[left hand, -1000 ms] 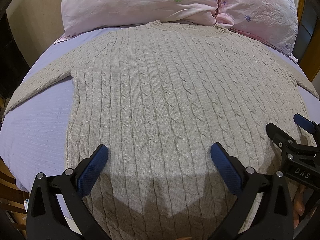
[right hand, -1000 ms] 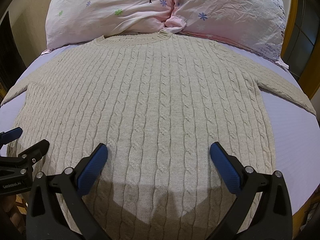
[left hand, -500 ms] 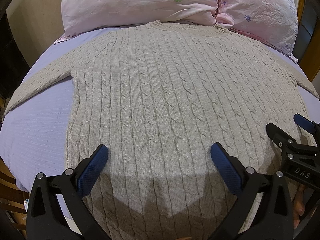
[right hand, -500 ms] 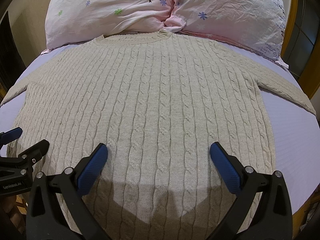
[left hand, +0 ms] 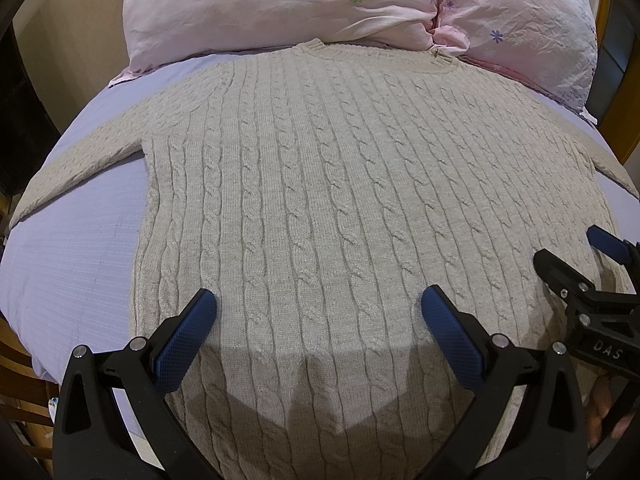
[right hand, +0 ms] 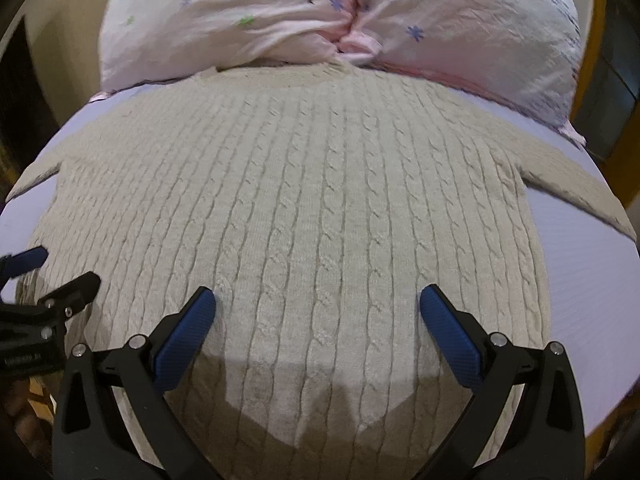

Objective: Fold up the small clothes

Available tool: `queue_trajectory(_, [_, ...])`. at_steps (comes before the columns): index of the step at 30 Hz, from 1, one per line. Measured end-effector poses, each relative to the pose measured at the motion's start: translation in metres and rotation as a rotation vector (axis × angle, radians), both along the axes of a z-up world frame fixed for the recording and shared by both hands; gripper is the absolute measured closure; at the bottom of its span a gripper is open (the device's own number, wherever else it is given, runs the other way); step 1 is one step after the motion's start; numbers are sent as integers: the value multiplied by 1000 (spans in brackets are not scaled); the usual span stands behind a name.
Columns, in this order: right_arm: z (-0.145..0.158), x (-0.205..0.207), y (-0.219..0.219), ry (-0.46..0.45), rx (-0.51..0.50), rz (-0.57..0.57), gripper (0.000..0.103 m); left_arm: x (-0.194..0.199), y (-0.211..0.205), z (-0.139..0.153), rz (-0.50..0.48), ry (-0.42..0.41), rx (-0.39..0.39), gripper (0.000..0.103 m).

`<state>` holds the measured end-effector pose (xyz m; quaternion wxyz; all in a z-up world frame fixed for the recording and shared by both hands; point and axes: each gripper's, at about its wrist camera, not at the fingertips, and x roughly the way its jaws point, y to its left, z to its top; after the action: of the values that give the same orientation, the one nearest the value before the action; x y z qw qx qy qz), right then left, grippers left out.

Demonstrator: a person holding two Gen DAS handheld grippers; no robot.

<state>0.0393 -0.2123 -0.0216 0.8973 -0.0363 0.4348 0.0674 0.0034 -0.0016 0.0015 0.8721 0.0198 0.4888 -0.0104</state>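
Note:
A beige cable-knit sweater (left hand: 320, 184) lies flat on the bed, collar toward the pillows, both sleeves spread out to the sides. It also fills the right wrist view (right hand: 312, 208). My left gripper (left hand: 320, 308) is open and empty, hovering over the sweater's lower left part. My right gripper (right hand: 318, 306) is open and empty over the lower right part. Each gripper shows at the edge of the other's view: the right gripper (left hand: 576, 260) and the left gripper (right hand: 60, 268).
A lilac bedsheet (left hand: 76, 252) covers the bed. Two pink flowered pillows (left hand: 288, 4) lie along the far end, touching the sweater's collar. A wooden bed frame (left hand: 624, 128) runs at the right. The bed's near edge lies just below the sweater hem.
The left gripper has not moved. The right gripper has moved forward and dipped toward the sweater; its view is blurred and the pillows look closer.

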Motion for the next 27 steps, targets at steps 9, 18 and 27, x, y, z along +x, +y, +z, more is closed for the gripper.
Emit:
queue_trajectory(9, [49,21,-206,-98,363,-433,11,-4,8,2,-33,-87,-42,1])
queue_trajectory(18, [33,25,-437,-78,660,-1041,51,2,53,39,-20,-391,-144,1])
queue_trajectory(27, [2,29,-473,-110,736,-1088,96,20,133,40,198,-412,-284,1])
